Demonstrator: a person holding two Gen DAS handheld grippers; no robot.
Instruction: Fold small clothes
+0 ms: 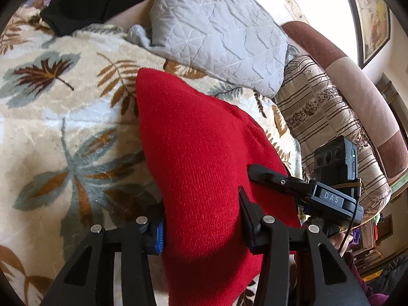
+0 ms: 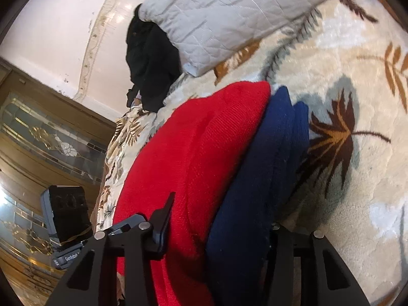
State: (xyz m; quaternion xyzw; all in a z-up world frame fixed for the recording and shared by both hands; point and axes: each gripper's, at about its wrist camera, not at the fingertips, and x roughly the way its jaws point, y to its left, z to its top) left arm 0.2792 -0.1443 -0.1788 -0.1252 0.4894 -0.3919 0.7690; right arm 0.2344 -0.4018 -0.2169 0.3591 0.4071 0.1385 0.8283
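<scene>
Leaf-print blanket (image 1: 63, 117) covers bed, grey pillow (image 1: 219, 30) behind; both grippers' fingers (image 1: 244, 204) (image 2: 163, 214) clamp red knit (image 1: 199, 153).

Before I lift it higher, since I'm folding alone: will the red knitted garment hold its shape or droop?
The red knitted garment will probably droop: it already bends softly between the two claws. It looks light, as a small thin knit. Its fuzzy weave should resist slipping from the pads.

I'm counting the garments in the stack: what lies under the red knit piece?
Under the red knit piece, a navy garment shows along its right edge in the right wrist view. Anything beneath the navy one is covered; past it only the leaf-print blanket shows.
</scene>
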